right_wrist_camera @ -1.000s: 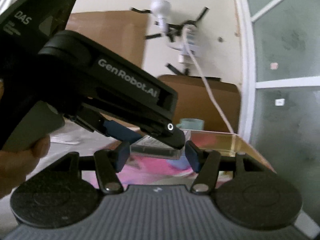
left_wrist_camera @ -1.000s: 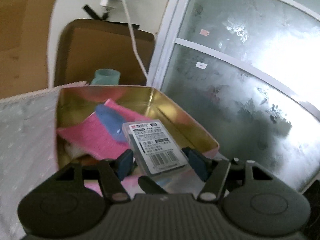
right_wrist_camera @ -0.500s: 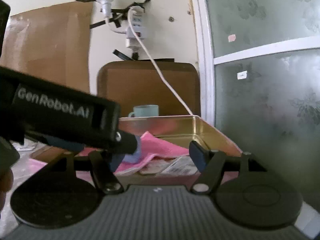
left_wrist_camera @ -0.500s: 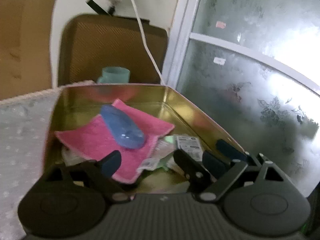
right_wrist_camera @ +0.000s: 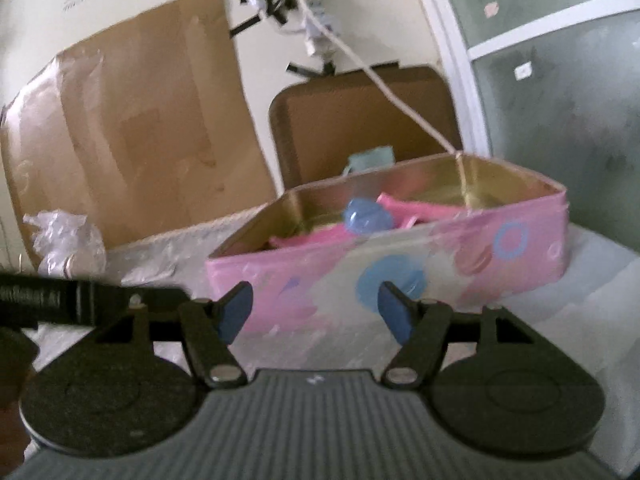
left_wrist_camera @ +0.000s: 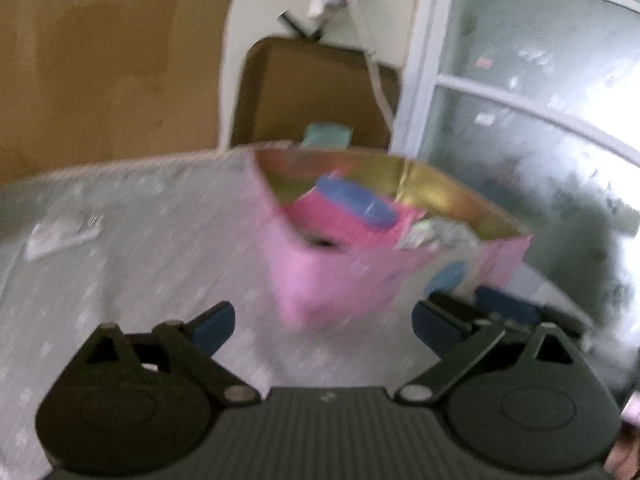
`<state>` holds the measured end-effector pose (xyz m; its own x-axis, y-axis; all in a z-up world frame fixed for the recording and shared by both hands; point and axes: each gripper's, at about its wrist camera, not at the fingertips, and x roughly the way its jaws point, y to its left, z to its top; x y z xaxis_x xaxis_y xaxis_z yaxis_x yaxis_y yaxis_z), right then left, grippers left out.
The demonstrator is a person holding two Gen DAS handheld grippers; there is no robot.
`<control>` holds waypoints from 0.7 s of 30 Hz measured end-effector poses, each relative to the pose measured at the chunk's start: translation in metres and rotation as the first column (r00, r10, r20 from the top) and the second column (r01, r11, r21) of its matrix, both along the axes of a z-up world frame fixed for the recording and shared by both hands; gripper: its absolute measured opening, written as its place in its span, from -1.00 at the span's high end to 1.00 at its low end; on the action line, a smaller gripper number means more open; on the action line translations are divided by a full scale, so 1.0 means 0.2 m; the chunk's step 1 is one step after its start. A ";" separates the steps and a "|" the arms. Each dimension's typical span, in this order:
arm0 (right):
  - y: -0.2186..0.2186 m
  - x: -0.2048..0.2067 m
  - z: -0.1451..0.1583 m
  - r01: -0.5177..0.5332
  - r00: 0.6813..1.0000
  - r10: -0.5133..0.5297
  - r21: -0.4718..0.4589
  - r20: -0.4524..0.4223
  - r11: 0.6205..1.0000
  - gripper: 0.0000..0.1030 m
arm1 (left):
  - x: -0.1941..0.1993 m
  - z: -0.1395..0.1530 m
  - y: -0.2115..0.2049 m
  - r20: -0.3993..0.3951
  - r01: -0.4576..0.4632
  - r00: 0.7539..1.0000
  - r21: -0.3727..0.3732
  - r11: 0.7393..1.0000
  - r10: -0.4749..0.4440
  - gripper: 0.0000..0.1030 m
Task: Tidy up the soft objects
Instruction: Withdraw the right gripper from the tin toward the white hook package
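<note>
Now my left fingers point(left_wrist_camera: 322, 322) are spread wide with nothing between them; they have just been opening, and they hang above the pale dotted cloth of the bench point(left_wrist_camera: 132, 264), short of the near corner of the pink tin point(left_wrist_camera: 340, 276). My right fingers point(right_wrist_camera: 316, 312) are also parted and empty, their blue pads point(right_wrist_camera: 236, 312) facing the tin's near wall with its blue circles, not touching it. The tin sits on the bench toward the right, close to the frosted glass door point(right_wrist_camera: 560, 100), its gold-lined inside open to the top, which I judge makes it the collecting place for the soft things. Inside lies a pink cloth point(right_wrist_camera: 316, 236), spread flat so that it pads the bottom, with a blue soft piece point(right_wrist_camera: 366, 216) resting on top of it and some small packets point(left_wrist_camera: 436, 234) at the right end, too blurred for me to name. At the far left of the bench a crumpled clear plastic bag point(right_wrist_camera: 66, 240) lies well apart from the tin, against the cardboard sheet point(right_wrist_camera: 132, 120); I take it as a likely next thing to gather. A pale green cup point(right_wrist_camera: 370, 158) stands just behind the tin's far wall.
</note>
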<state>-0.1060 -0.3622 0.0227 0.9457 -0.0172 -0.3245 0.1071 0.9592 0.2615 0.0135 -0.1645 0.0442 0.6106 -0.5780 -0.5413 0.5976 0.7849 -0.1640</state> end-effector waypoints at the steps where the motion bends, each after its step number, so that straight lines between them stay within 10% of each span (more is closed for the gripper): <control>1: 0.02 0.00 0.00 -0.016 1.000 0.016 0.008 -0.012 1.000 -0.40 | 0.01 -0.02 0.03 -0.010 -0.017 1.000 0.018 1.000 0.017 -0.92; 21: 0.47 0.20 -0.01 -0.300 0.943 0.284 -0.069 -0.176 0.952 -0.39 | 0.26 -0.20 0.77 -0.061 -0.396 0.914 0.087 0.914 0.402 -0.95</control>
